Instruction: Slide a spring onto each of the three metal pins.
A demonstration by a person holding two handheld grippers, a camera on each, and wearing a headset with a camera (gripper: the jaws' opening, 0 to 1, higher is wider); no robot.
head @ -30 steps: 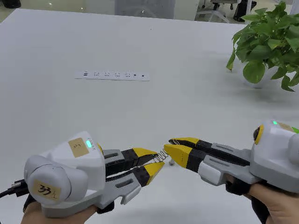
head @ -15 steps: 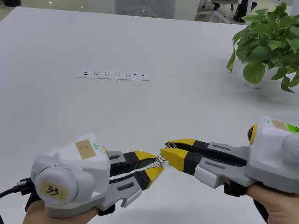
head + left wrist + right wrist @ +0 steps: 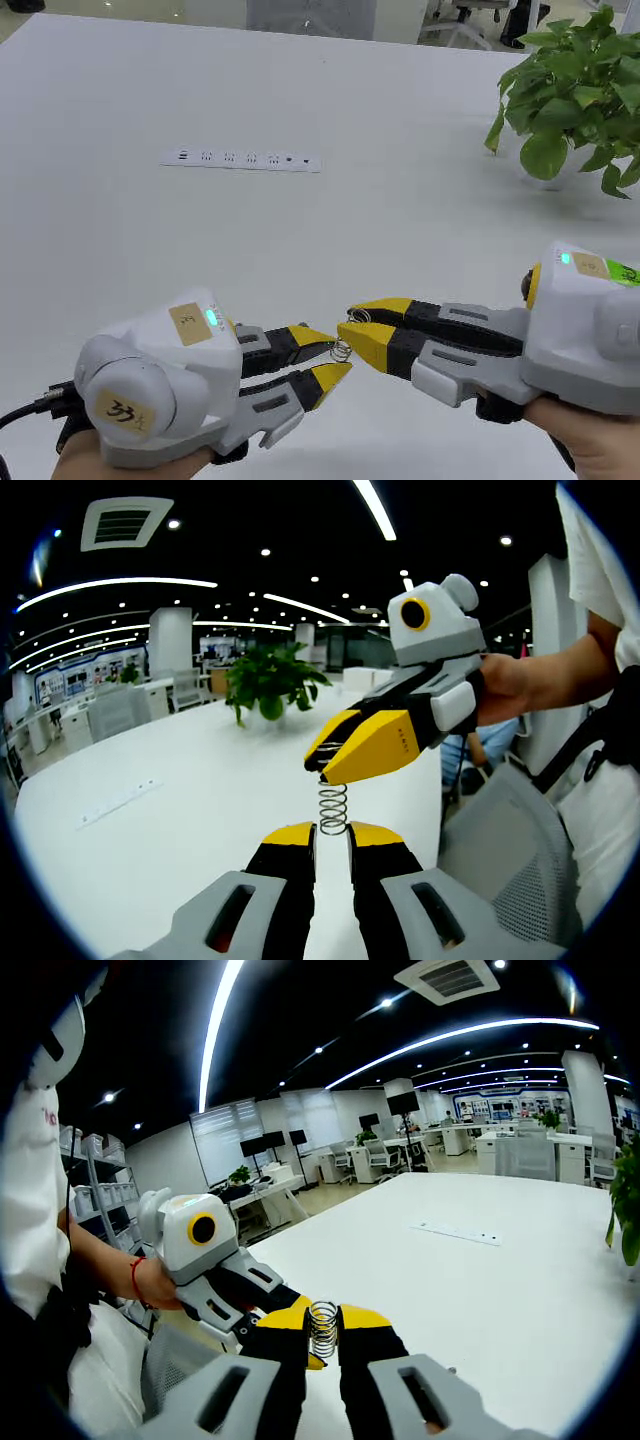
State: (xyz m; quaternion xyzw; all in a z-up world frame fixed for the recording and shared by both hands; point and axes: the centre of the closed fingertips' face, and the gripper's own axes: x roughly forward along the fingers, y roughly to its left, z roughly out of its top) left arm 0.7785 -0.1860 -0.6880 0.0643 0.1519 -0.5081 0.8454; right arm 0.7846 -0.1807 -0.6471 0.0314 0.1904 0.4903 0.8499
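Left gripper (image 3: 333, 832) jaws are drawn narrow and are clamped on one end of the spring (image 3: 333, 808). The coil is held in the air over the near part of the table (image 3: 300, 230), just in front of the person. Its other end is pinched between the nearly closed jaws of the right gripper (image 3: 325, 1315), which is set tip to tip with the left. No metal pin can be made out, and whether one lies inside the coil cannot be told. Farther out, a power strip (image 3: 242, 160) is seen lying mid-table, and a potted plant (image 3: 575, 90) at the far right.

Step judged: the spring is being threaded or passed between the two tools. To be done well, both tools should be kept on one axis and the coil kept straight, not bowed. One grip should be eased only once the other is sure, since a squeezed spring may jump free.

Against a second ago, in the head view: both grippers are found lower and nearer the person. The right tips are shifted leftward, and less of the coil is left showing between the tips. The strip is unmoved.
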